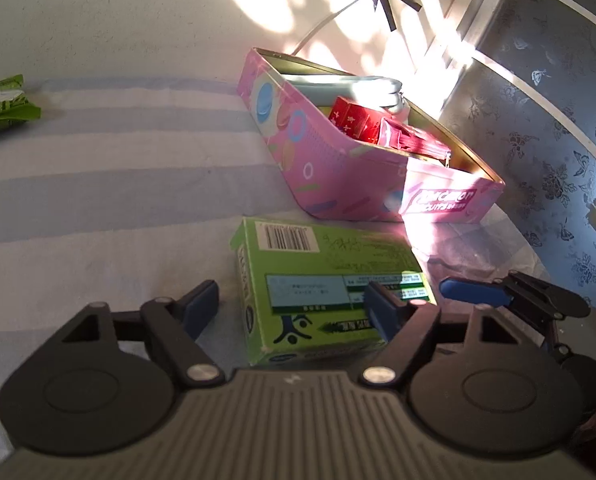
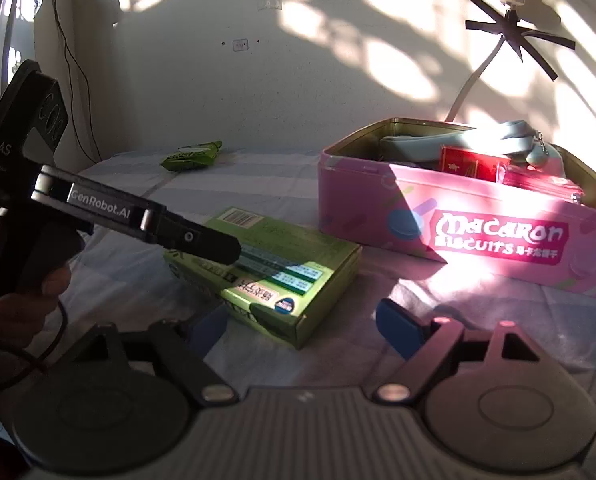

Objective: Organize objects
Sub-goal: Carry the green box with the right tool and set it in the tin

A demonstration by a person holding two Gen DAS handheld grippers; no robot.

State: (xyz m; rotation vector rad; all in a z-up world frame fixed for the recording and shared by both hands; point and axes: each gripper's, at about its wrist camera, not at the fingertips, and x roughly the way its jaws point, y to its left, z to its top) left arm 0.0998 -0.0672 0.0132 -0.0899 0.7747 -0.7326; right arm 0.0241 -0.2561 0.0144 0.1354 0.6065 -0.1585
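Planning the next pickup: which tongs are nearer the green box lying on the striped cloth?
Left. The left tongs are open with the green box partly between their fingers, one finger over its top. The right tongs, also open, sit just short of the box's near corner.

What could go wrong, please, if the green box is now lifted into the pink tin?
1. The left hand-held gripper stands open around the green box, one pad seemingly resting on top; closing like this might pinch poorly and drop it.
2. The pink tin already holds a red box and a pale pouch, so the box may not sit flat.
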